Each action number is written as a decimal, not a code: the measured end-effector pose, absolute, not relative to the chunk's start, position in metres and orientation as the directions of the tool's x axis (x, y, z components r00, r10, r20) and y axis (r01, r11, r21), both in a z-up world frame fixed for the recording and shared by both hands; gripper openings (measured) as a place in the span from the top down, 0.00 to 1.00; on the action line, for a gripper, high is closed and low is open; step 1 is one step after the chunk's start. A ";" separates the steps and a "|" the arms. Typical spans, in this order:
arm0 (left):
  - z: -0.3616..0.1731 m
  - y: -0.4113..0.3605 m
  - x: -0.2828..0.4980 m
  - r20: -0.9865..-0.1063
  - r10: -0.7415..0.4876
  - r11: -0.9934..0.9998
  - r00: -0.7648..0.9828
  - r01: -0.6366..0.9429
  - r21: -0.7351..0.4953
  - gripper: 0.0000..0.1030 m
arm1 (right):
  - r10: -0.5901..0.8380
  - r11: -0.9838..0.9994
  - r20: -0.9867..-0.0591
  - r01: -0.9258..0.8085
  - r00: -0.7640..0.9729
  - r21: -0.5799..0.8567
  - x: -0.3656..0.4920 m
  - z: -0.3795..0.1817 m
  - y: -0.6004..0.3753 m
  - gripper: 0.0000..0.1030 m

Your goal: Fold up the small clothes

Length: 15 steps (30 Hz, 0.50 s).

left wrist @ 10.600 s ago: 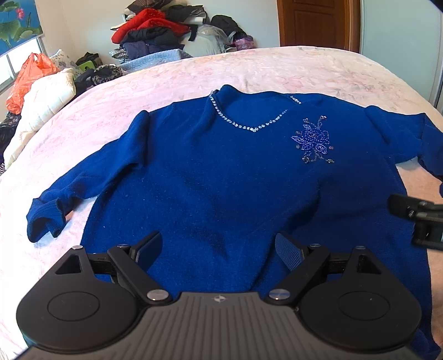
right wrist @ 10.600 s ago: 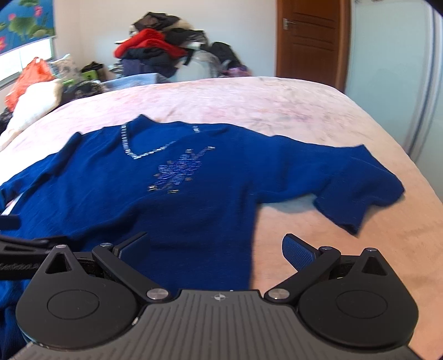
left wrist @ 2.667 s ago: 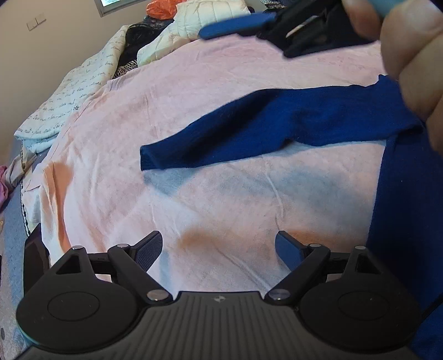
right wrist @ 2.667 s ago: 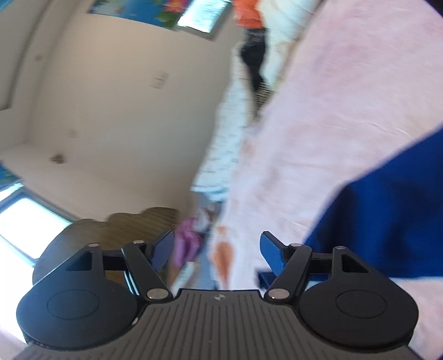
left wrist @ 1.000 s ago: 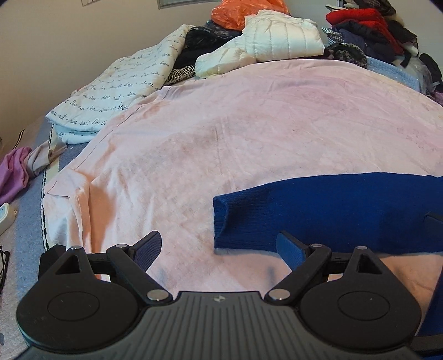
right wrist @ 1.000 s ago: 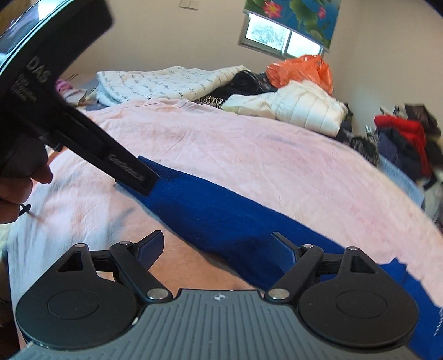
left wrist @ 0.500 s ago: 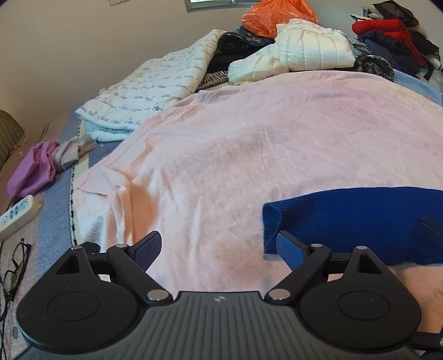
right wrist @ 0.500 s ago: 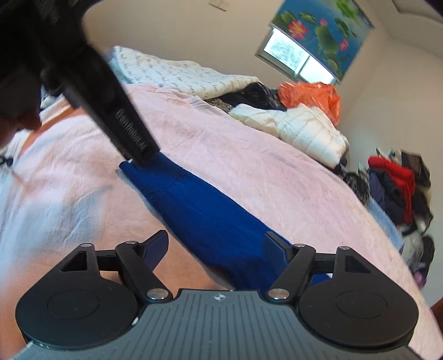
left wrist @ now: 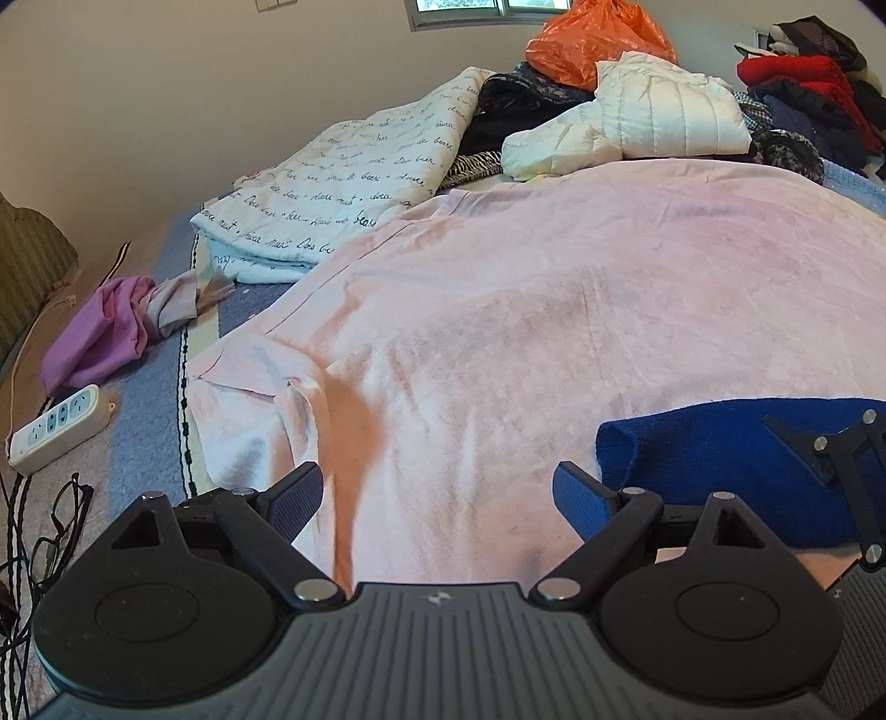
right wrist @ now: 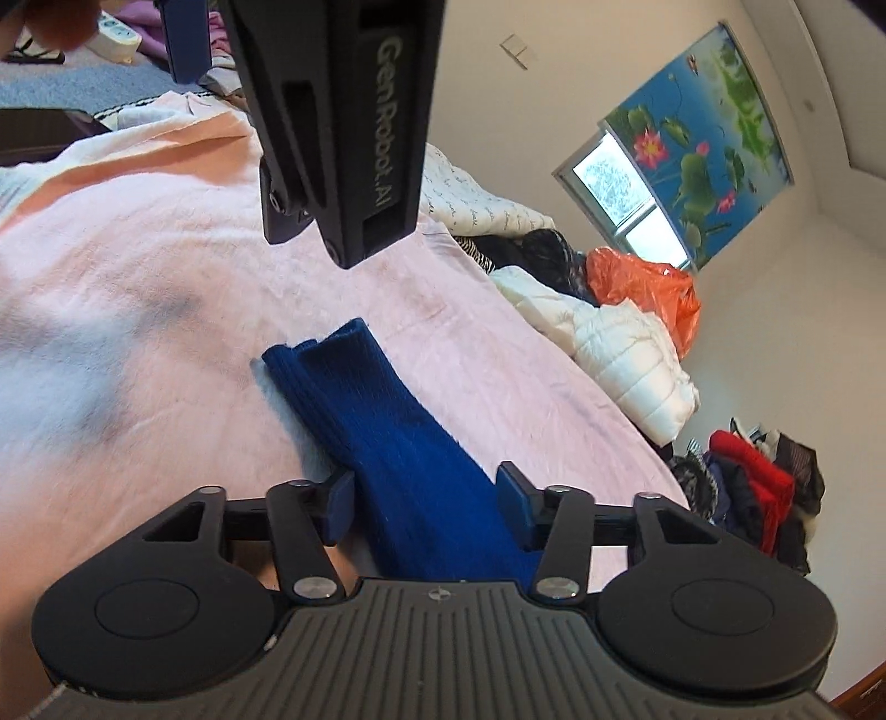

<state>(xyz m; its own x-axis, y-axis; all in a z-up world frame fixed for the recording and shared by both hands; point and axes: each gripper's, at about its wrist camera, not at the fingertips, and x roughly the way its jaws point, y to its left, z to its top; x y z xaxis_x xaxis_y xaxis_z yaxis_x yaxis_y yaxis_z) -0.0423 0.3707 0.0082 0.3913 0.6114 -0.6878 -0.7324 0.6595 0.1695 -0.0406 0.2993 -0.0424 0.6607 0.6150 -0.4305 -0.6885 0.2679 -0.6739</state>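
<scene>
Since a second before, the right gripper (right wrist: 425, 501) had dropped lower and rolled over the blue sleeve (right wrist: 387, 437), and its 2 jaws were closing with the knit already between them; the pads had not clearly bitten yet. Meanwhile the sleeve's cuff (left wrist: 614, 448) had slid from the middle of the left wrist view toward the right side, so the left gripper (left wrist: 437, 493) had drifted away from it, out over bare bedding. Its tongs stood spread wide with nothing between them.

To my eye this was the start of the sleeve fold: 1 hand taking the arm of the sweater partway up, the other not yet committed to the cuff. Only the sleeve showed, stretched flat across the pink bedspread (left wrist: 554, 310); the sweater's body lay out of sight.

That sleeve was a thick, deep-blue knit, faintly fuzzy, ending in a ribbed cuff with a blunt, squared edge. It looked soft and heavy enough to sag when lifted. Beneath it the bedspread was a pale, brushed fabric, lightly creased. Farther back lay a white quilt with script lettering (left wrist: 354, 188), a puffy white jacket (left wrist: 637, 122) and a crinkled orange plastic bag (left wrist: 592, 39). On the floor edge sat a power strip (left wrist: 55, 426).
</scene>
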 end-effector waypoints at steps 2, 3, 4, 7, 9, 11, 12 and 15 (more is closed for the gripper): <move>0.006 0.372 -0.043 -0.694 0.605 0.663 0.390 -0.730 0.167 0.12 | 0.615 0.270 -0.448 -0.707 0.649 -0.654 -0.035 -0.042 0.304 0.60; 0.006 0.371 -0.043 -0.696 0.604 0.664 0.389 -0.729 0.168 0.12 | 0.615 0.272 -0.459 -0.719 0.641 -0.639 -0.032 -0.040 0.305 0.65; 0.005 0.371 -0.042 -0.696 0.605 0.664 0.388 -0.727 0.172 0.12 | 0.615 0.278 -0.476 -0.737 0.629 -0.615 -0.028 -0.038 0.305 0.68; 0.005 0.369 -0.042 -0.695 0.605 0.667 0.388 -0.724 0.177 0.12 | 0.614 0.321 -0.517 -0.787 0.596 -0.527 -0.018 -0.032 0.302 0.90; 0.004 0.368 -0.041 -0.697 0.603 0.669 0.387 -0.722 0.177 0.12 | 0.621 0.343 -0.535 -0.812 0.573 -0.472 -0.010 -0.028 0.298 0.90; 0.003 0.367 -0.041 -0.700 0.601 0.672 0.387 -0.719 0.180 0.12 | 0.626 0.376 -0.559 -0.838 0.544 -0.395 -0.002 -0.024 0.294 0.91; 0.003 0.367 -0.040 -0.701 0.600 0.673 0.386 -0.717 0.182 0.12 | 0.631 0.393 -0.572 -0.852 0.524 -0.346 0.005 -0.021 0.292 0.92; 0.001 0.364 -0.039 -0.705 0.594 0.680 0.386 -0.710 0.184 0.12 | 0.652 0.448 -0.591 -0.870 0.476 -0.208 0.022 -0.008 0.284 0.97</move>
